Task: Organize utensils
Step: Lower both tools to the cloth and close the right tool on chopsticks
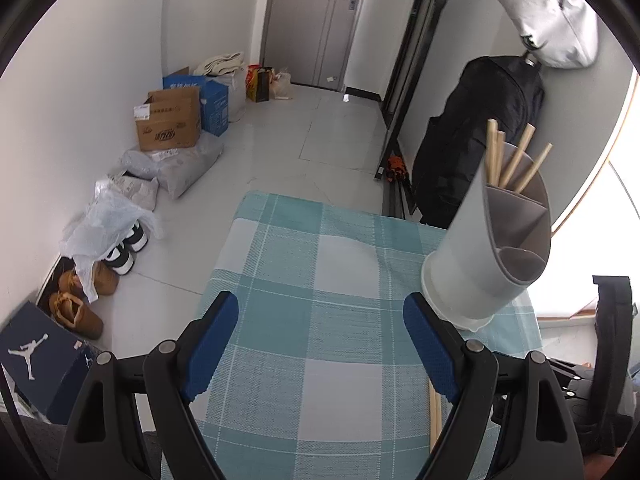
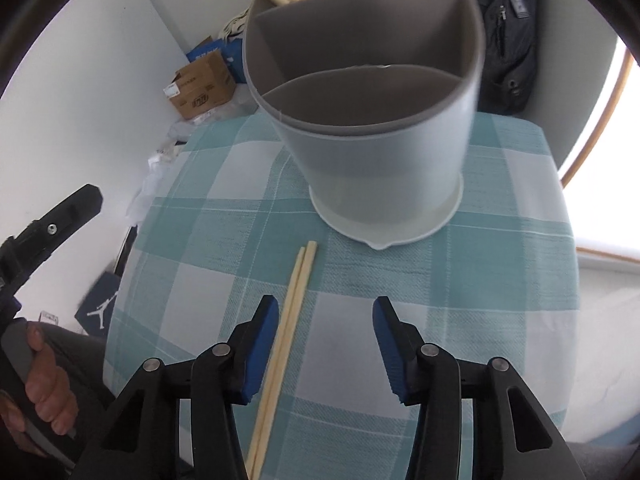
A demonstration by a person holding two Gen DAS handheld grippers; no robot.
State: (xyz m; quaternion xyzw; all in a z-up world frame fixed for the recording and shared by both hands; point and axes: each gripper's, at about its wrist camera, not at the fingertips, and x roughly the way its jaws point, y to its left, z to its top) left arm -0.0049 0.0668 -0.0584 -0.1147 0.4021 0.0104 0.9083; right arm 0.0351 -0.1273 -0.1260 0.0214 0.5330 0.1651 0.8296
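- The dark blue shoe box [image 1: 38, 356] on the floor by the wall carries a white jumping-figure logo; I can make out no words on it.
- The brown cardboard box [image 1: 168, 122] has printed characters on its side, too small for me to read, and the blue carton [image 1: 214, 100] behind it has white lettering just as unclear.
- One grey utensil holder [image 2: 372, 120] stands upright on the checked teal-and-white worktop [image 2: 224, 264], split into three compartments.
- Five chopsticks in the holder [image 1: 516, 160] stick up from the rear compartment in the left wrist view; the two front compartments look bare.
- Two loose chopsticks [image 2: 286, 336] lie side by side, touching, on the worktop just in front of the holder's base.
- The right hand-held gripper [image 2: 325, 344] has its blue pads spread apart, gripping nothing; the loose pair runs just inside its left pad.
- The left hand-held gripper [image 1: 320, 344] is also spread wide with nothing between the pads, its right pad near the holder's base.
- Two brown boots [image 1: 78, 300] and a pair of black-and-white sneakers [image 1: 128, 248] sit along the wall.
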